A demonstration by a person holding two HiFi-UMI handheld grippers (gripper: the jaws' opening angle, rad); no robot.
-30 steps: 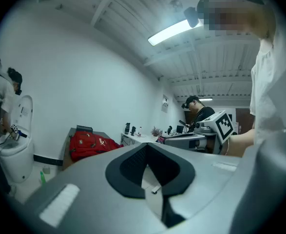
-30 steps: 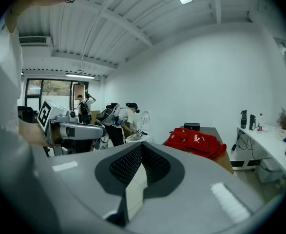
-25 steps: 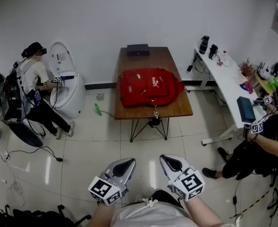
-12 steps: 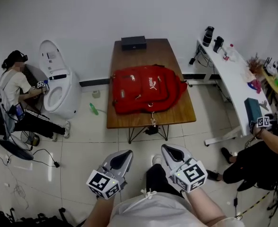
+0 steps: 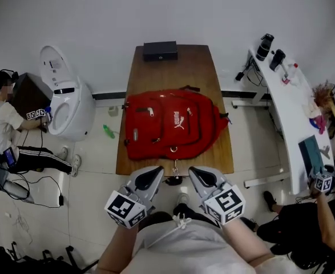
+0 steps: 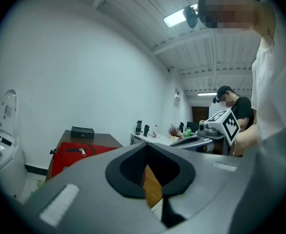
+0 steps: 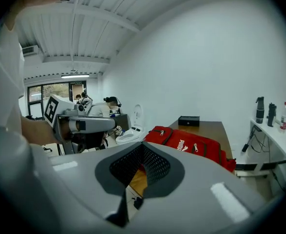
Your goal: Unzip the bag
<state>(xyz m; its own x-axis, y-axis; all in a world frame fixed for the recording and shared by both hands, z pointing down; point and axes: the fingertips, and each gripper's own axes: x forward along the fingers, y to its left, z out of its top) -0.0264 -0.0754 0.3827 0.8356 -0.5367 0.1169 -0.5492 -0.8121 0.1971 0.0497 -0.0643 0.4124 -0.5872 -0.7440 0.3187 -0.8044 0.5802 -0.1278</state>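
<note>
Left gripper (image 5: 150, 179) and right gripper (image 5: 200, 177), both closed and empty, face the red backpack (image 5: 173, 124) (black box (image 5: 160, 50) behind) on the wooden table (image 5: 176, 73).

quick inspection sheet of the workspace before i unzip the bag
surface: wooden table, far part mostly bare
job's things: red backpack lies flat on the table's near half, untouched
clutter: black box at the table's far end
grippers: left gripper and right gripper near the table's front edge, jaws together, both empty
cables: loose cable on the floor at left
surroundings: white toilet and seated person at left; white desk with bottles at right
</note>
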